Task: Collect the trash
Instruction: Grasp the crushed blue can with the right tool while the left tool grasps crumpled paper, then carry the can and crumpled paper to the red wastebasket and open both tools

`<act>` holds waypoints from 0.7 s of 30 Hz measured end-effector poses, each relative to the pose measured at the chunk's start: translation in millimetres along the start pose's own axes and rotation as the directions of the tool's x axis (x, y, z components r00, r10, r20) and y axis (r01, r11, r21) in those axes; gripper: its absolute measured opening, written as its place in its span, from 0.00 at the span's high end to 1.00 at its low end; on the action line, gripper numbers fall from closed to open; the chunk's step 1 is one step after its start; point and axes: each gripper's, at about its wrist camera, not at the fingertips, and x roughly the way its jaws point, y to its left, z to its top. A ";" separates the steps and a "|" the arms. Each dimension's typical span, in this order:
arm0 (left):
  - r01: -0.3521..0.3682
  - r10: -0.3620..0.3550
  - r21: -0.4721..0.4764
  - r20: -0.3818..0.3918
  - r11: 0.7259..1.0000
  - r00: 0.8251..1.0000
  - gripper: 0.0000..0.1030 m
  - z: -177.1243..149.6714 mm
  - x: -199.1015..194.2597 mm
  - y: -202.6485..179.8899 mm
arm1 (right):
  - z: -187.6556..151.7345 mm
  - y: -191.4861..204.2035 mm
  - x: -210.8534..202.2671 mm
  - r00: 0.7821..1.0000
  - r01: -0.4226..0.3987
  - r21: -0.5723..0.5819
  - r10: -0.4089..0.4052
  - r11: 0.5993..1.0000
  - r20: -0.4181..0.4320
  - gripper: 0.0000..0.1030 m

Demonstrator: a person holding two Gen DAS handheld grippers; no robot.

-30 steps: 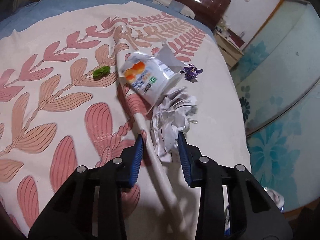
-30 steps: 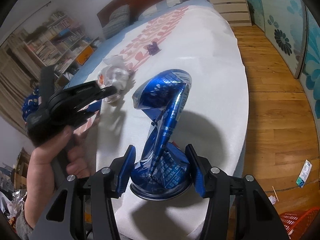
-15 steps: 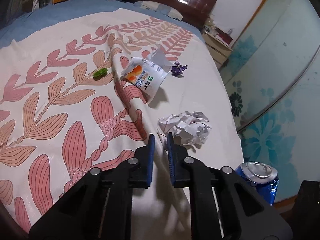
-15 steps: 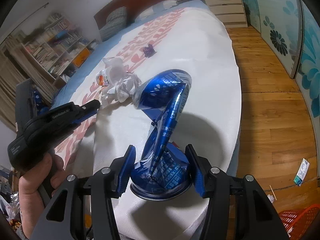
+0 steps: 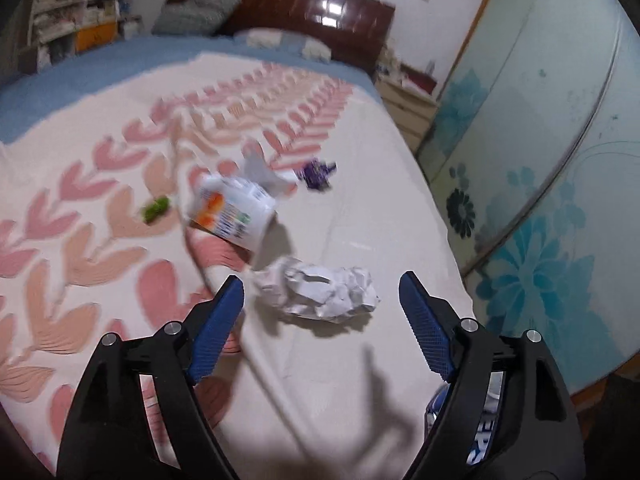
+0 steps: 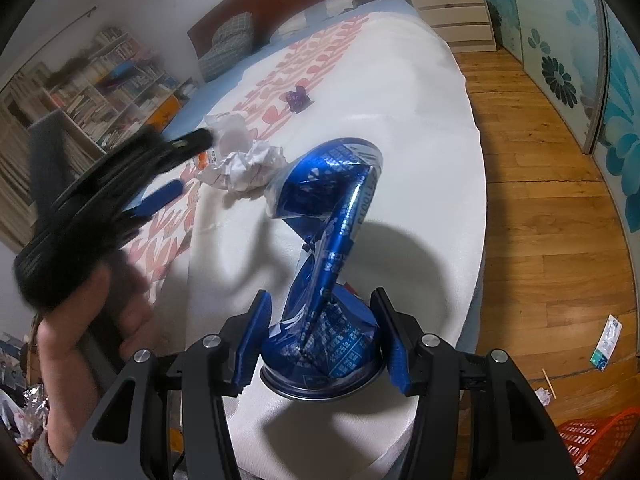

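A crumpled white paper ball (image 5: 320, 294) lies on the bed (image 5: 380, 200), just ahead of my left gripper (image 5: 322, 298). Its jaws are opening wide, and the pads stand apart from the paper on both sides. Behind the paper lies a white cup (image 5: 232, 214) with orange print, on its side. A green scrap (image 5: 155, 209) and a purple wrapper (image 5: 318, 172) lie farther back. My right gripper (image 6: 322, 338) is shut on the base of a crushed blue can (image 6: 328, 240) above the bed's near corner. The right wrist view also shows the paper ball (image 6: 244, 166) and the blurred left gripper (image 6: 160, 168).
The bed's edge drops to a wooden floor (image 6: 540, 200) on the right, with a glass sliding door (image 5: 560, 160) beyond. A red basket (image 6: 592, 436) sits on the floor at the lower right, with scraps of litter (image 6: 608, 342) near it. A headboard (image 5: 304, 4) and bookshelves (image 6: 92, 80) stand behind.
My left gripper let go of the paper ball, shut on nothing, then opened wide and drew back over it. The lifted bedspread fold fell flat. The right gripper kept still with the can.
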 end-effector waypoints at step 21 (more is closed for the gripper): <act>0.035 -0.036 -0.127 -0.002 0.991 0.999 0.50 -19.0 -17.3 11.2 | 2.6 -7.6 -21.8 0.997 -0.012 0.007 0.012 1.000 0.074 0.50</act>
